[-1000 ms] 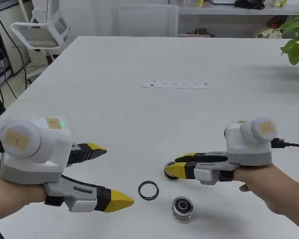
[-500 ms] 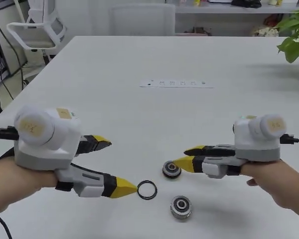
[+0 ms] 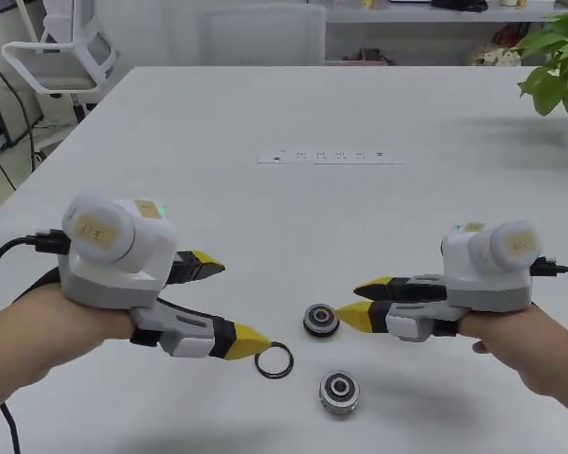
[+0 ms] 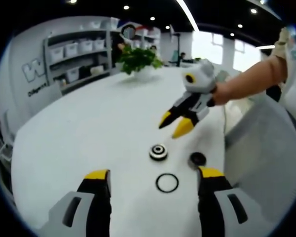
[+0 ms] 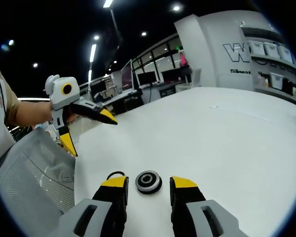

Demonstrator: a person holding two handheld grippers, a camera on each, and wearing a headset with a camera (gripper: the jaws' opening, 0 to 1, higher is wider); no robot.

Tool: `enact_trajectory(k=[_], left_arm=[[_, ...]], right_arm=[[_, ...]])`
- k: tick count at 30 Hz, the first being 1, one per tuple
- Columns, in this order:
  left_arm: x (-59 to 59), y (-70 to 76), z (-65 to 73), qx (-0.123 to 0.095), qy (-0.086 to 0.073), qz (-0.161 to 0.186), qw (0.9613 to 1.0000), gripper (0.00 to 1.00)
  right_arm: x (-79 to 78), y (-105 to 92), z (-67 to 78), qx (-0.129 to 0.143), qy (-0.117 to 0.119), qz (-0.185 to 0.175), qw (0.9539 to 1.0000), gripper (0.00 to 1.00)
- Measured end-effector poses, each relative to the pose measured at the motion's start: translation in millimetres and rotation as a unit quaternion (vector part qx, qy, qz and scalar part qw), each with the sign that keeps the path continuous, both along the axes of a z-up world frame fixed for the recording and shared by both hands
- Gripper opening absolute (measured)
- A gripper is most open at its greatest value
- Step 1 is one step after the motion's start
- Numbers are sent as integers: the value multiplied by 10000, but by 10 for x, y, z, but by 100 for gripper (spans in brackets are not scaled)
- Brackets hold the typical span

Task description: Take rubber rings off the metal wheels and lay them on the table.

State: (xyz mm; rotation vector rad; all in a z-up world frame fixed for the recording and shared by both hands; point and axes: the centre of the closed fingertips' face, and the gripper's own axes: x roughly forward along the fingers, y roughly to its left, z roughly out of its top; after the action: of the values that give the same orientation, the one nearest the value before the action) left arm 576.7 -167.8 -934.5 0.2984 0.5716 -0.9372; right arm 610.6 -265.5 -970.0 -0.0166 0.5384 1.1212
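Two small metal wheels lie on the white table [image 3: 293, 218]. One wheel [image 3: 321, 320] wears a dark rubber rim and sits just left of my right gripper [image 3: 355, 301], which is open with a narrow gap. In the right gripper view that wheel [image 5: 148, 181] lies on the table just beyond the tips of my right gripper [image 5: 150, 182]. The other wheel [image 3: 339, 391] lies nearer me, with a silvery rim. A loose black rubber ring [image 3: 275, 360] lies flat on the table. My left gripper [image 3: 237, 303] is open wide, its lower tip at the ring's edge. The ring [image 4: 166, 182] lies ahead of my left gripper [image 4: 153, 174].
A flush power-socket strip [image 3: 329, 156] sits mid-table. A potted plant [image 3: 559, 66] stands at the far right and an office chair [image 3: 52, 57] beyond the far left corner. The table's near edge lies close below the wheels.
My left gripper has moved right until its lower tip reaches the loose ring. My right gripper has drawn back to the right, uncovering the dark-rimmed wheel. Ring and wheels have stayed put.
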Motion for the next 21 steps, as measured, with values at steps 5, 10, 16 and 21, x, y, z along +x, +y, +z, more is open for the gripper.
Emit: enact_trajectory(k=[5, 10, 16, 21], left_arm=[[19, -72, -29, -10, 17, -53, 10000, 71], [50, -135, -82, 3, 48, -122, 9999, 70], [72, -219, -173, 94, 104, -250, 9996, 69], [115, -287, -222, 95, 145, -294, 9994, 68]], right_arm=[[3, -19, -48, -76, -48, 27, 10000, 32], [-4, -37, -98, -146, -66, 46, 9999, 33], [-19, -66, -164, -231, -78, 65, 9997, 33], [-26, -75, -198, -279, -96, 88, 9995, 34]])
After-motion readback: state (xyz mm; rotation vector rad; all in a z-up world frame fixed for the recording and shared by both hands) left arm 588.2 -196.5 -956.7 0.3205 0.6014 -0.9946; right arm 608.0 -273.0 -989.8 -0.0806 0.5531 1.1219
